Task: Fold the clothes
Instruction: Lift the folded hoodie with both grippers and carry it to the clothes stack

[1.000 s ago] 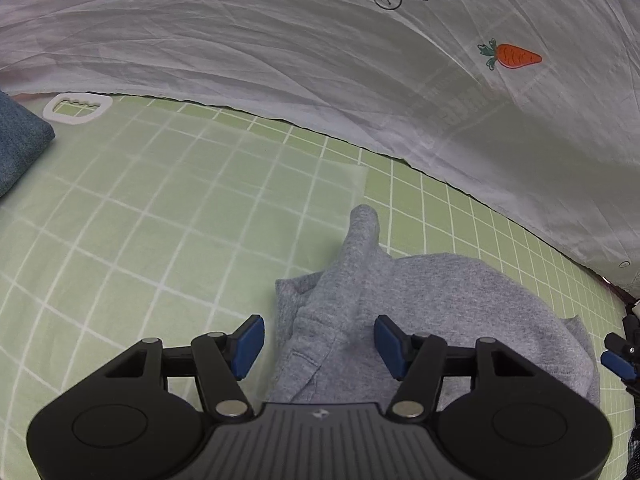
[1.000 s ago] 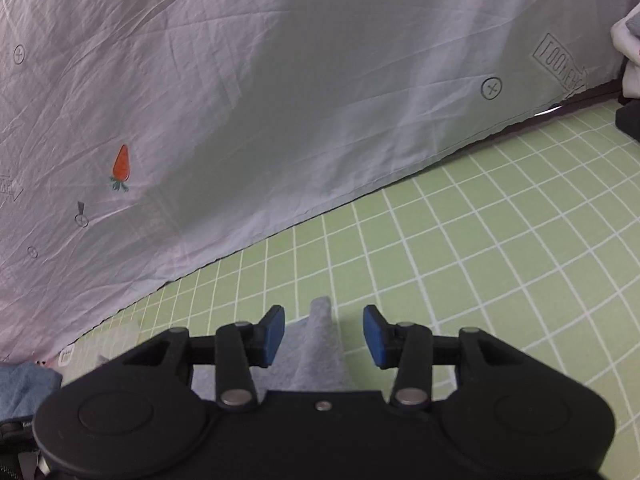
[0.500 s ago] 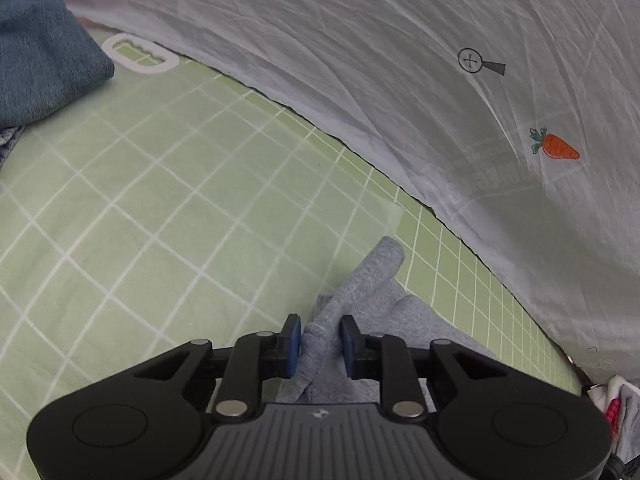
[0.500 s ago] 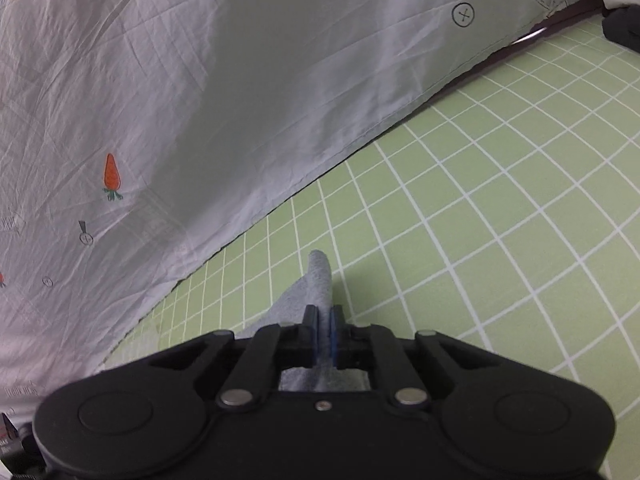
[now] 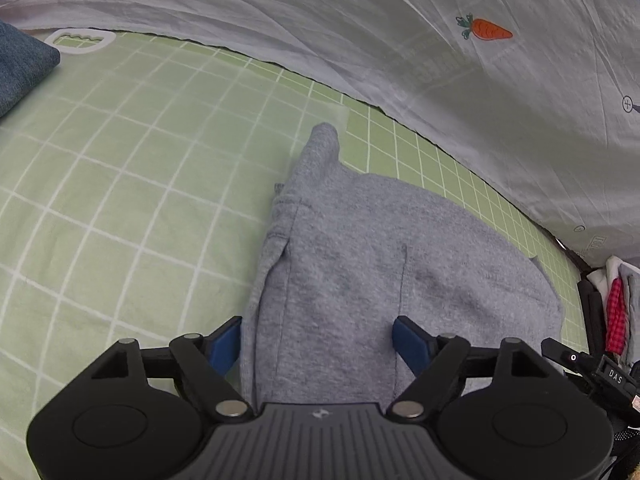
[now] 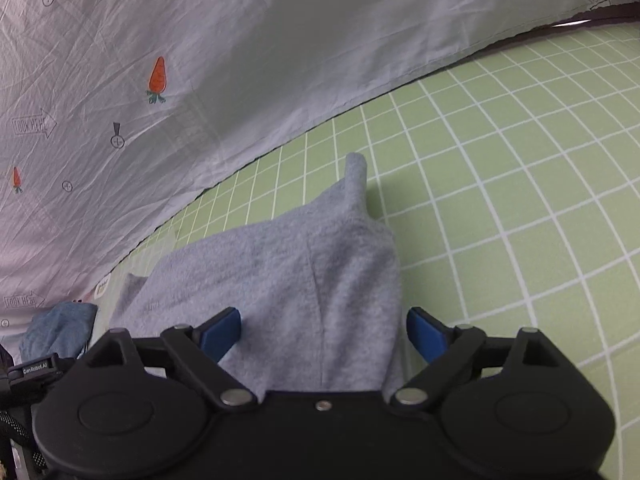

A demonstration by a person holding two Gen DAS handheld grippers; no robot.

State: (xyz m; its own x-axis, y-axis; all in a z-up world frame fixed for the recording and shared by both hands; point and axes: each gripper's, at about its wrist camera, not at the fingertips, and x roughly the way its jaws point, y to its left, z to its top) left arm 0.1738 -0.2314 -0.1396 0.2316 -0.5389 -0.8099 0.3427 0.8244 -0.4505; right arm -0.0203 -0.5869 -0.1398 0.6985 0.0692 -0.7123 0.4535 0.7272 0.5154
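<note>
Soft even light (fisheye-warped edges)

The left hand-held gripper has a matte black plastic body with a ribbed top plate bearing a small pale logo. Two round discs sit on its shoulders, and silver screw heads mark the pivots of its black linkage arms. Its fingers end in blue pads. The right hand-held gripper matches it: black shell, silver screws, blue-padded fingers.

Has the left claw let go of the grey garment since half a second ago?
Yes. The left claw is opening, pads clear of the grey garment lying on the green mat.
</note>
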